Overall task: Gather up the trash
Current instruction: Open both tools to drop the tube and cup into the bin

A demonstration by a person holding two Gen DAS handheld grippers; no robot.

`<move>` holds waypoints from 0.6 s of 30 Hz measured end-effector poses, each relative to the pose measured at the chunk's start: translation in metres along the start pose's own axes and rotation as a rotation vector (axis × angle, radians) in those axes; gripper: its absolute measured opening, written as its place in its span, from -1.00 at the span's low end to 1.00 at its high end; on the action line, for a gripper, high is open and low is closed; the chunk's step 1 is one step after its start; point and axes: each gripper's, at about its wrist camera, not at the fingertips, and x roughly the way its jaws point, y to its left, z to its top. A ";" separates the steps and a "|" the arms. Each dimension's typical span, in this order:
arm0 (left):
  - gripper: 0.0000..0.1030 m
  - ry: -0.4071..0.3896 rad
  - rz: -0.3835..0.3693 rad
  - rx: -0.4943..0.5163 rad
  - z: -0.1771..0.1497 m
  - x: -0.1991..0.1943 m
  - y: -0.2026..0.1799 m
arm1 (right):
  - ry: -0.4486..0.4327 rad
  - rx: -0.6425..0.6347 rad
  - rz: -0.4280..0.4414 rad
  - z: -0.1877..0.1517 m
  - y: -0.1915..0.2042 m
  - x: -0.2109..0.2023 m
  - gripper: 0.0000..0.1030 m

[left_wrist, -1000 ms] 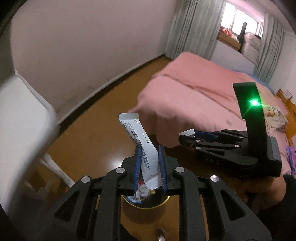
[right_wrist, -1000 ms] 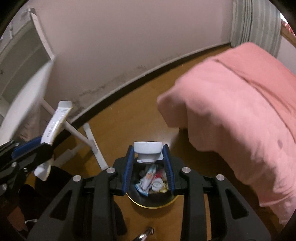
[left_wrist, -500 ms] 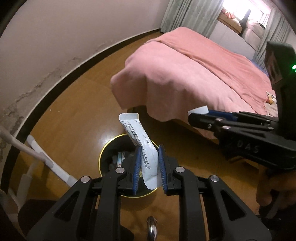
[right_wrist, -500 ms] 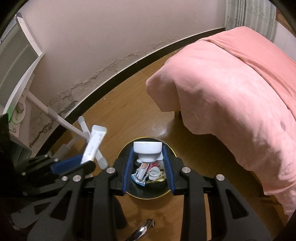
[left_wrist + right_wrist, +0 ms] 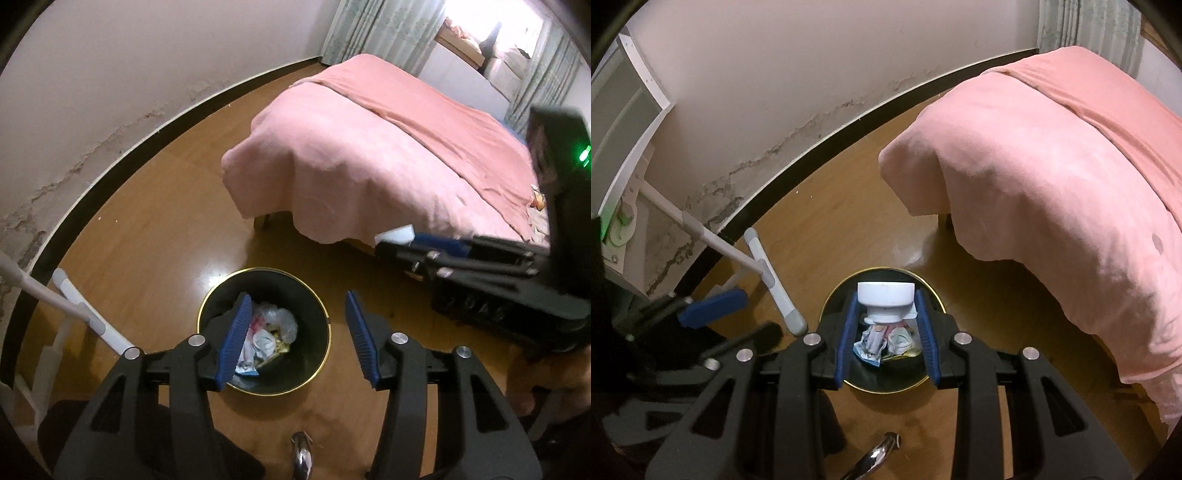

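The right gripper (image 5: 886,314) clamps a white cap (image 5: 885,297); whatever hangs below is hidden, perhaps a tube pointing down. It sits over the black bin (image 5: 317,354), whose near rim the fingers cover. The left gripper (image 5: 299,334) has just been opening, empty, above crumpled trash (image 5: 267,338). Bare floor (image 5: 155,258) surrounds the bin.

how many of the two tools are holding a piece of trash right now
1. The right tool is clamped on a white plastic cap above the black bin. The left tool has just opened and is empty above the same bin.
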 end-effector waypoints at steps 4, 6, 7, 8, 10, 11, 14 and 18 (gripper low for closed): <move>-0.02 -0.027 0.019 0.008 0.004 -0.014 0.000 | 0.017 -0.011 0.005 -0.002 0.003 0.005 -0.39; 0.00 -0.046 0.022 0.011 0.007 -0.024 0.000 | 0.019 -0.015 0.006 -0.002 0.004 0.006 -0.39; 0.01 -0.054 0.023 0.012 0.008 -0.028 0.000 | 0.019 -0.017 0.005 -0.002 0.005 0.006 -0.39; 0.01 -0.067 0.026 0.012 0.009 -0.035 0.000 | 0.019 -0.018 0.004 -0.002 0.005 0.005 -0.39; 0.01 -0.083 0.029 0.012 0.012 -0.045 0.000 | 0.018 -0.020 0.003 -0.002 0.007 0.004 -0.39; 0.02 -0.091 0.029 0.010 0.013 -0.051 0.001 | 0.019 -0.023 0.002 -0.002 0.008 0.005 -0.39; 0.10 -0.118 0.041 0.010 0.017 -0.068 0.002 | 0.019 -0.026 -0.006 0.000 0.010 0.005 -0.37; 0.25 -0.149 0.060 0.009 0.019 -0.090 0.006 | 0.015 -0.034 -0.020 0.002 0.014 0.007 0.17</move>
